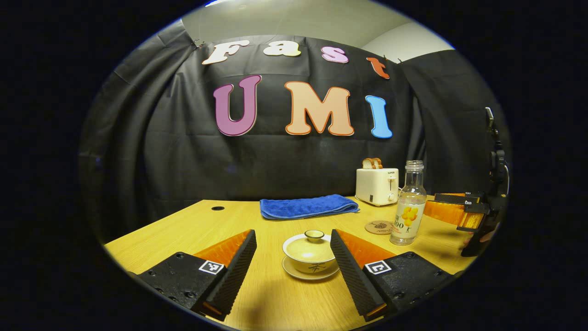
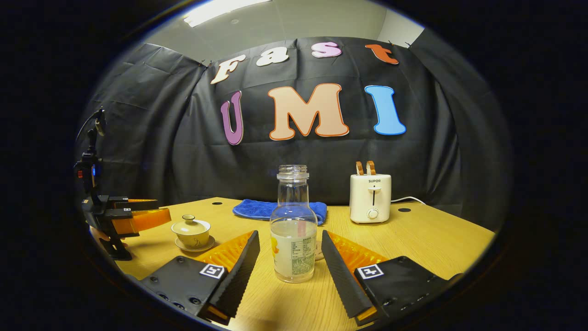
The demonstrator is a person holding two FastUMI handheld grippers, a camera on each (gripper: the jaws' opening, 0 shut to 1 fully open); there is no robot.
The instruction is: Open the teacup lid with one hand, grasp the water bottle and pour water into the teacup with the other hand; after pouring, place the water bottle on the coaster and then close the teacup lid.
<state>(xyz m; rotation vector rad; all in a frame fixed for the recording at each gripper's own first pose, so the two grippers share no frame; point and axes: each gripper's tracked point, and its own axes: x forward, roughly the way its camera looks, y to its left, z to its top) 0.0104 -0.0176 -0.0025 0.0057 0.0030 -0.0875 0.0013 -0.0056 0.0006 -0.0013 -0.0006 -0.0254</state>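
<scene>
- Cream lidded ceramic teacup [image 1: 310, 255]: lid on, framed at 12 o'clock between spread left gripper [image 1: 294, 271] fingers.
- Clear glass water bottle [image 2: 292, 230]: ungrasped, between spread right gripper [image 2: 290, 271] fingers; pouring, coaster placement pending.

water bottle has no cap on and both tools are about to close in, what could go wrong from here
1. The water bottle stands uncapped and tall between the open right tool; an off-centre pinch might tip it and spill.
2. The teacup lid has a small knob; the wide-open left tool could nudge the teacup off its saucer.
</scene>
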